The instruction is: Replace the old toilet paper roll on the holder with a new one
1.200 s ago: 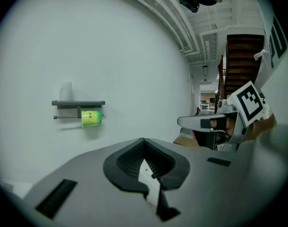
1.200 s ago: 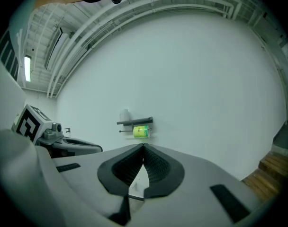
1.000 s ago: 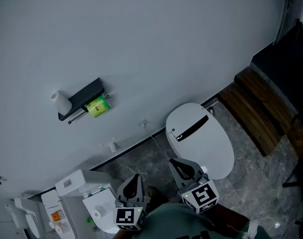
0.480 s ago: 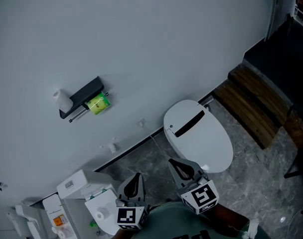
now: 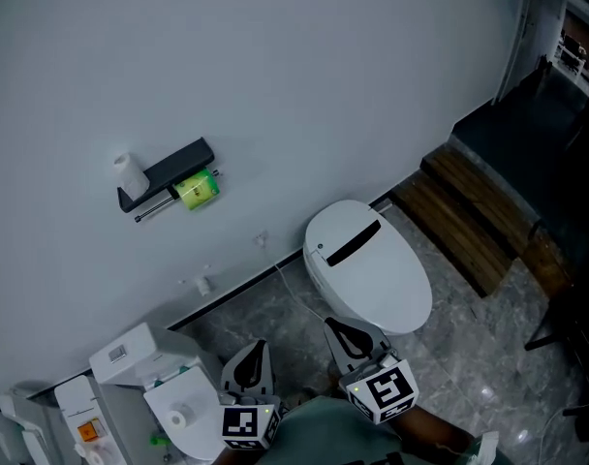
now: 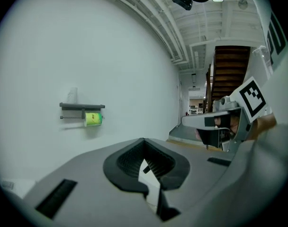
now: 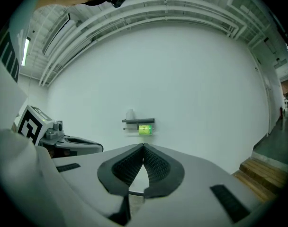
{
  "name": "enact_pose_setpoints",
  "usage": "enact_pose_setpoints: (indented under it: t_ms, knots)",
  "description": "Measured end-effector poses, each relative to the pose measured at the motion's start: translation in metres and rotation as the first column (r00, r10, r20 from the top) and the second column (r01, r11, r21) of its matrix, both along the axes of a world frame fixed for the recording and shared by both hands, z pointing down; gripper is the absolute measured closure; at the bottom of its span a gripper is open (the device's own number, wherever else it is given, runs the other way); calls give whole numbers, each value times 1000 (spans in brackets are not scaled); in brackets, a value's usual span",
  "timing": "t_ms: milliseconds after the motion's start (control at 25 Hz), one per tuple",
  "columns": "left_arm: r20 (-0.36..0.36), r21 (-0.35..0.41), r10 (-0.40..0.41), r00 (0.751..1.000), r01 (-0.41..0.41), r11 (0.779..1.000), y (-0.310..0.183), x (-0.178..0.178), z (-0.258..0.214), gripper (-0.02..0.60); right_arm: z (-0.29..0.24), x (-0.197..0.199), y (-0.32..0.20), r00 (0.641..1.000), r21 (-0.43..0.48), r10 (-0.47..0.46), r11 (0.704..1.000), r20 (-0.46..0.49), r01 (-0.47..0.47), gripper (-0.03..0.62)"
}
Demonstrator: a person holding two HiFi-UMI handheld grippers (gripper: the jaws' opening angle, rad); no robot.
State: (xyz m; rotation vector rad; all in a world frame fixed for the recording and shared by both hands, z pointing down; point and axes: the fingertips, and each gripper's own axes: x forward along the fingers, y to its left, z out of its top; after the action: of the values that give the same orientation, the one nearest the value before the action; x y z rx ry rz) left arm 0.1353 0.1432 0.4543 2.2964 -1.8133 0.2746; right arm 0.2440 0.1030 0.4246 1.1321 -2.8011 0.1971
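A dark holder shelf hangs on the white wall, far ahead of both grippers. On its bar sits a green roll, and a white roll stands upright on the shelf's left end. The left gripper view shows the holder, green roll and white roll small at the left. In the right gripper view the holder and green roll lie straight past the tips. My left gripper and right gripper are both shut and hold nothing, low in the head view.
A white toilet with its lid down stands by the wall, just ahead of the right gripper. Wooden steps rise at the right. At lower left are white boxes and another white roll. The floor is dark marble.
Both grippers and the head camera have travelled together across the floor; the toilet and wooden steps have slid left in the head view. Both pairs of jaws stayed shut.
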Motion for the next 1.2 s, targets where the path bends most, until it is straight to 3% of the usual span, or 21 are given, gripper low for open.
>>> enact_pose_setpoints:
  t_ms: [600, 1200]
  knots:
    - [-29, 38, 126, 992, -125, 991, 47, 10, 25, 577, 40, 6, 80, 992, -28, 101, 994, -75, -103, 585]
    - [-26, 68, 105, 994, -103, 992, 74, 3, 23, 577, 53, 4, 99, 990, -35, 130, 991, -63, -132, 586]
